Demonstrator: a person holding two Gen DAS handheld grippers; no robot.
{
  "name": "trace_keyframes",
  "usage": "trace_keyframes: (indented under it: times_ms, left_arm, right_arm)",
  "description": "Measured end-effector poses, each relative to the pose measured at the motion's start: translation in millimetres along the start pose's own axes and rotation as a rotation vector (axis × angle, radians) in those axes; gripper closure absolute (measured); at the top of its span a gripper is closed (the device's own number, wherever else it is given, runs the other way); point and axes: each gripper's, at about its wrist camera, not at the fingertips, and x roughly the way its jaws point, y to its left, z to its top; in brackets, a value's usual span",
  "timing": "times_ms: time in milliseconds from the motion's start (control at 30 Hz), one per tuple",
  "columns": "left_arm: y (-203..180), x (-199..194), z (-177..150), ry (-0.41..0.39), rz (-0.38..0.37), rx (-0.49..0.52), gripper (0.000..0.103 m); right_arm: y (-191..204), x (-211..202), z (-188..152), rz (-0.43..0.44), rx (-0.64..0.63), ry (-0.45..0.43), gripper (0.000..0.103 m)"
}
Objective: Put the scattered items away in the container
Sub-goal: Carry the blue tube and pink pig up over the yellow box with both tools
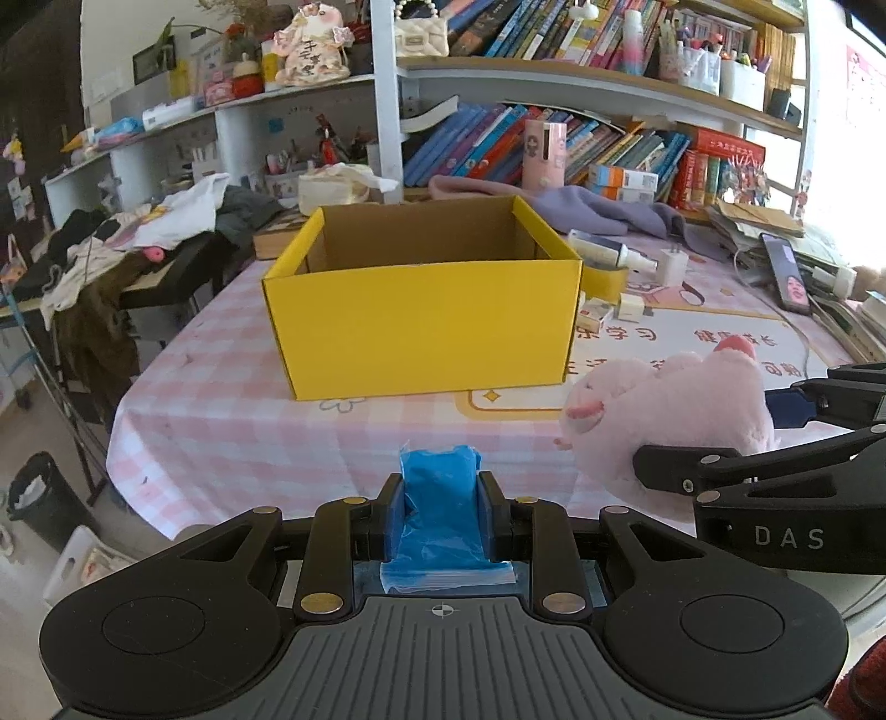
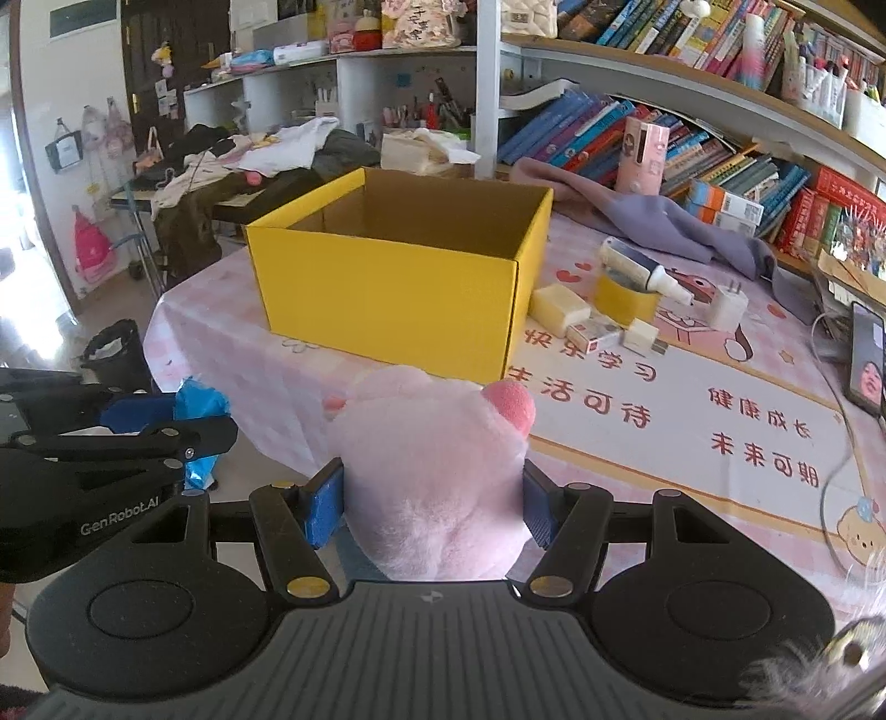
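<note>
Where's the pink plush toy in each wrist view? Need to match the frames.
Left wrist: pink plush toy at right, held by the right gripper entering from the right edge.
Right wrist: bottom centre, clamped between the blue fingers.
Shared landmark: yellow box, beyond the toy in both.

Home study, bookshelves (image 1: 554, 33), strewn clothes (image 1: 166, 216)

The box (image 2: 398, 277) stands on the table (image 2: 664, 443), toward its far left. Right of the box lie a tape roll (image 2: 623, 299), a bottle (image 2: 642, 268) resting on the roll, and a charger (image 2: 728, 304). A phone (image 2: 866, 365) lies at the far right edge.
</note>
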Motion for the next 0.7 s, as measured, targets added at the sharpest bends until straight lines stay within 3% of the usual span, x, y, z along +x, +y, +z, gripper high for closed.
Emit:
trace_keyframes:
  times_ms: [700]
  left_arm:
    - [11, 3, 0, 0.008, 0.011, -0.017, 0.078]
  right_arm:
    - [13, 6, 7, 0.036, -0.035, -0.005, 0.042]
